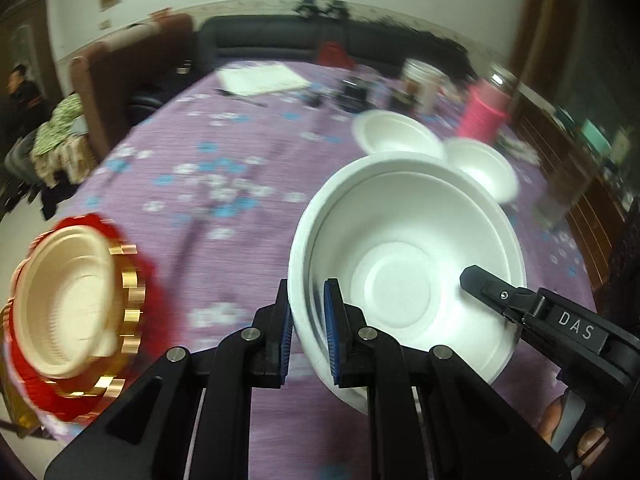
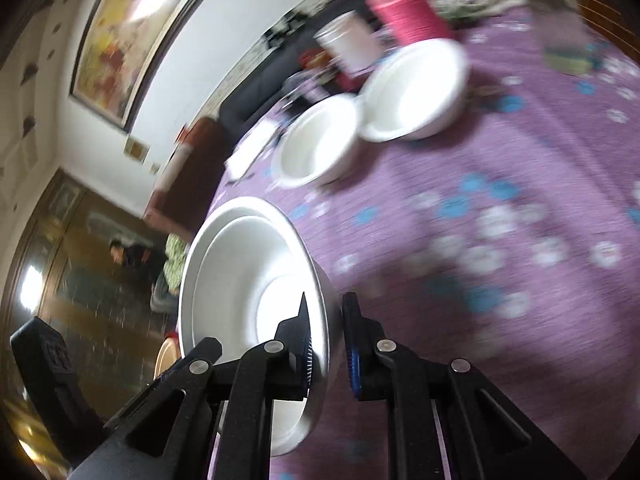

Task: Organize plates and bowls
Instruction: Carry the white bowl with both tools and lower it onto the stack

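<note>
Bowls number four: two white ones nested (image 1: 404, 264) between my tongs, and two single white bowls, one (image 1: 396, 134) beside the other (image 1: 482, 166), on the purple desk (image 1: 240, 152) at one o'clock. My left tongs (image 1: 310, 334) pinch the stack's rim at seven o'clock; my right tongs (image 2: 326, 344) clamp its opposite rim.

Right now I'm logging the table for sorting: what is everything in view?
Nested white foam bowls: two, white, held over the table by both grippers.
Loose white foam bowls: two, white, far side.
Cream plastic plates: stack, cream, on red-gold plates, left edge.
Pink ribbed flask: one, pink, far right.
Purple flowered tablecloth: one, purple.
Left gripper: shut on the bowls' rim.
Right gripper: shut on the opposite rim.
</note>
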{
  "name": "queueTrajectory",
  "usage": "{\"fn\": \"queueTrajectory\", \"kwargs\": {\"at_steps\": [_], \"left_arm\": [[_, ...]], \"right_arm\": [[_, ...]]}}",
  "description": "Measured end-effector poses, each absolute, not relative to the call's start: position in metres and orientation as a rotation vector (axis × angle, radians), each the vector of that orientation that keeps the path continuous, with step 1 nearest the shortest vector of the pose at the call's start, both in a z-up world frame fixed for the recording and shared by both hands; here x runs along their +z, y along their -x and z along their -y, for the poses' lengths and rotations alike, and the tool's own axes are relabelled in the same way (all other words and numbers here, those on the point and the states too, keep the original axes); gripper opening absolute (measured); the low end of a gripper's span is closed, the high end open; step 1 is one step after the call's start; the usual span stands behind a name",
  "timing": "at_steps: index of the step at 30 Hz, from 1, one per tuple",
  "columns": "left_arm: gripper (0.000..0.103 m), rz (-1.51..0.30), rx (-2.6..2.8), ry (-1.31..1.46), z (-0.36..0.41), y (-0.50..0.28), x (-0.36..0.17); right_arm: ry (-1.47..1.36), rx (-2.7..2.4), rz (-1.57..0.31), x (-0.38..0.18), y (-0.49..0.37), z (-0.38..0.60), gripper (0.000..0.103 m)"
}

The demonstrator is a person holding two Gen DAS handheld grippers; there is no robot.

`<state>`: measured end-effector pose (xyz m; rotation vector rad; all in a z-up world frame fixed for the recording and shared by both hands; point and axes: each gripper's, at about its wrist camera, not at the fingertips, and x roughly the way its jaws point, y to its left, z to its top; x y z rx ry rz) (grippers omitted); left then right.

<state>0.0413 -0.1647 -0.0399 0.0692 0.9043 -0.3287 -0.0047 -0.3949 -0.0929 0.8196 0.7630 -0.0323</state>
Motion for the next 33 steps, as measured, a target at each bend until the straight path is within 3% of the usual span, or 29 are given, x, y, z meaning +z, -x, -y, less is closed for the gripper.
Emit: {"fn": "queueTrajectory", "kwargs": {"at_steps": [14, 33], "left_arm": [[0.013, -0.839, -0.091, 0.129, 0.002, -0.060, -0.028], [0.013, -0.882, 0.006, 0.186, -0.063, -0.087, -0.056]], "right_arm": [[-0.634, 0.201, -0.829, -0.064, -0.061, 0.221, 0.013], [-0.548, 0.262, -0.894, -0.083, -0.091, 0.126, 0.013]]}}
